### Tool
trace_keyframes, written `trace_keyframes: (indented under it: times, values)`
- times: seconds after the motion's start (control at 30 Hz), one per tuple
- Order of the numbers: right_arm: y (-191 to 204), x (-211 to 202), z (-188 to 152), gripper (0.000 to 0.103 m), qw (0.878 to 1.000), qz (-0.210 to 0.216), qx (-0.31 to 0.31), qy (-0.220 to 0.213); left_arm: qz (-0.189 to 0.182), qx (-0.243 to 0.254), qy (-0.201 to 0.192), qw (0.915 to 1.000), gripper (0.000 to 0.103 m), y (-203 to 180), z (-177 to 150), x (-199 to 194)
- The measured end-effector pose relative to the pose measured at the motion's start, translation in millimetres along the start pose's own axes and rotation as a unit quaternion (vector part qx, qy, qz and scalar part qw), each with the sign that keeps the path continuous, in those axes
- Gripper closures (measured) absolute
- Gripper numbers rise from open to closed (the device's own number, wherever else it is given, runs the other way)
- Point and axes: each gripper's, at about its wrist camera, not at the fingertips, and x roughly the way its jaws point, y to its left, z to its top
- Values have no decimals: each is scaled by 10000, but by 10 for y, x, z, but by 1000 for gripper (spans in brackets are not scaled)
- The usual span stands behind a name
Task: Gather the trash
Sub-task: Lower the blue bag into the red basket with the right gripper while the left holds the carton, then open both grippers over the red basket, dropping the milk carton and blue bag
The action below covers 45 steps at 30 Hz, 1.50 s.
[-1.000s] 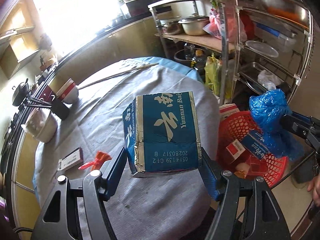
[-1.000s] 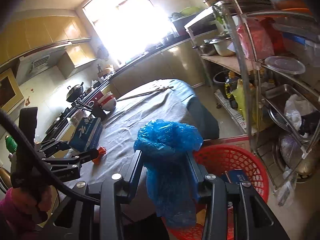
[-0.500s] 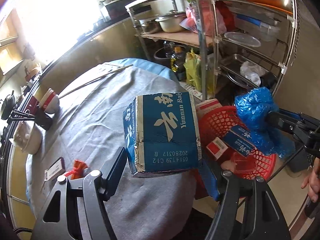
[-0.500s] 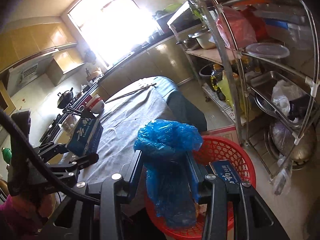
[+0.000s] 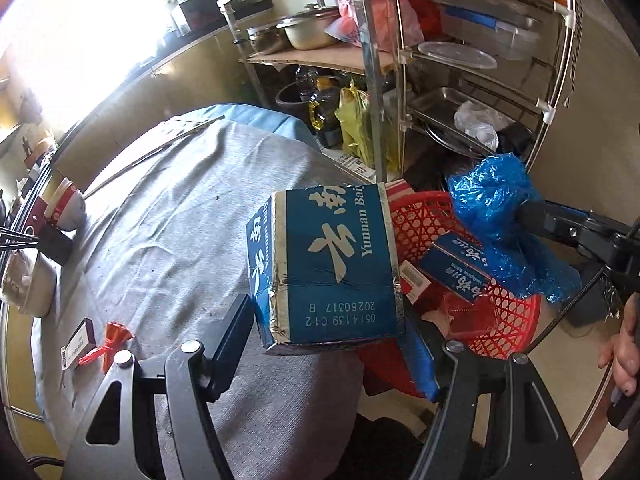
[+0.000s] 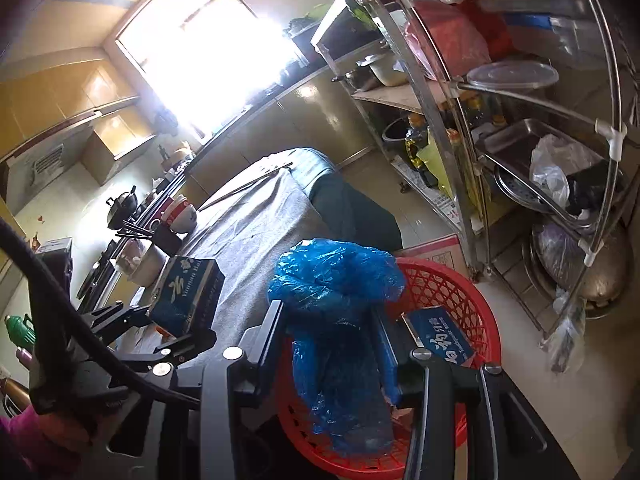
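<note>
Basket (image 5: 440,216) nearer; carton (image 5: 332,268) clamped in left hand-held gripper (image 5: 332,332).

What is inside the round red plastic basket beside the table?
The red basket holds a flat blue box and a red-and-white packet; the blue plastic bag covers the rest.
</note>
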Motion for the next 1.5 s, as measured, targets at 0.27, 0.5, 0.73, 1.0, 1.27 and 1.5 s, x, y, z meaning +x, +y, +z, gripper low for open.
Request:
trace_keyframes:
  times: [0.27,0.5,0.73,1.0,1.27,1.5]
  values:
    - [-119,56,-18,58,9998,-68,172,74,-108,110,55,9999,31,-66,7,68]
    - [-225,90,-25,58,9993,-121,339,122,-295,180,127,9993,31,-124,6,130]
    - [-269,150,-53,58,9988,-142,407,217,-579,199,140,9980,30,-159,10,182]
    - [-340,203,-64,53,9972,-141,634,360,-1028,235,108,9944,30,-199,-2,186]
    - [-347,183,-25,44,9959,-76,827,347,-999,145,91,9949,30,-98,-44,160]
    - [-191,222,-14,44,9972,0,662,361,-793,-342,7,9963,30,309,-237,32]
